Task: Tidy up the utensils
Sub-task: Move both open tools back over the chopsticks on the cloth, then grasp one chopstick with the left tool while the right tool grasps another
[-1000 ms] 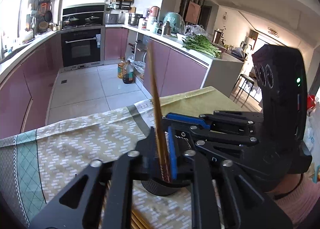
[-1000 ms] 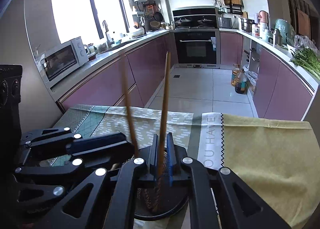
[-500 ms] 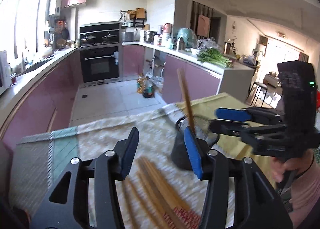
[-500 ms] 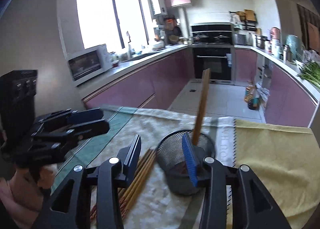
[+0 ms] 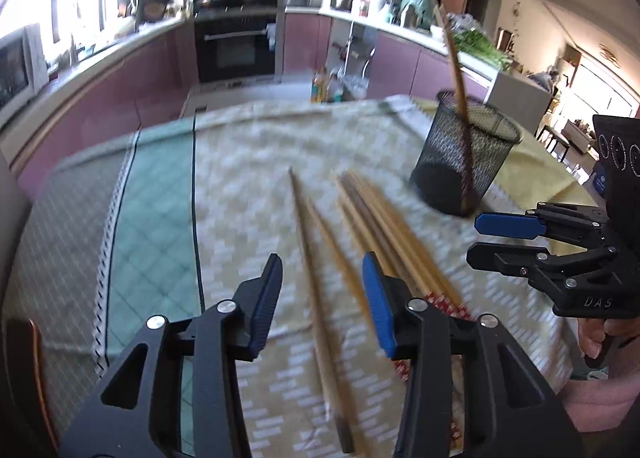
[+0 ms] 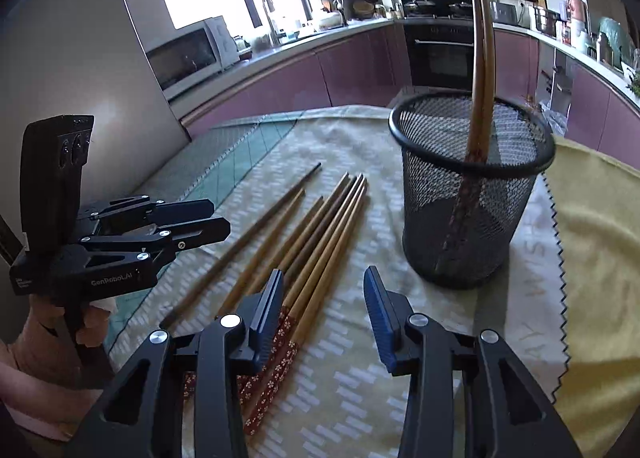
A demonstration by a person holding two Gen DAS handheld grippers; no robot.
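A black mesh cup (image 5: 452,162) (image 6: 480,226) stands upright on the tablecloth with two chopsticks (image 5: 454,54) (image 6: 482,58) leaning in it. Several loose chopsticks (image 5: 384,218) (image 6: 320,234) lie in a bundle left of the cup, some with red flowered ends. My left gripper (image 5: 320,270) (image 6: 218,217) hovers over a separate long chopstick (image 5: 310,242); its jaws are closing, and the pads press on nothing. My right gripper (image 6: 323,278) (image 5: 478,240) is open above the bundle's near ends and holds nothing.
A patterned tablecloth (image 5: 240,162) covers the table, with a yellow cloth (image 6: 592,218) under and right of the cup. The table's far edge drops to the kitchen floor. Purple cabinets, an oven (image 5: 236,46) and a microwave (image 6: 188,54) stand behind. A person's hands hold both grippers.
Both grippers were shut on chopsticks over the cup. They opened, left the chopsticks standing in it, then drew back and down toward the loose chopsticks.
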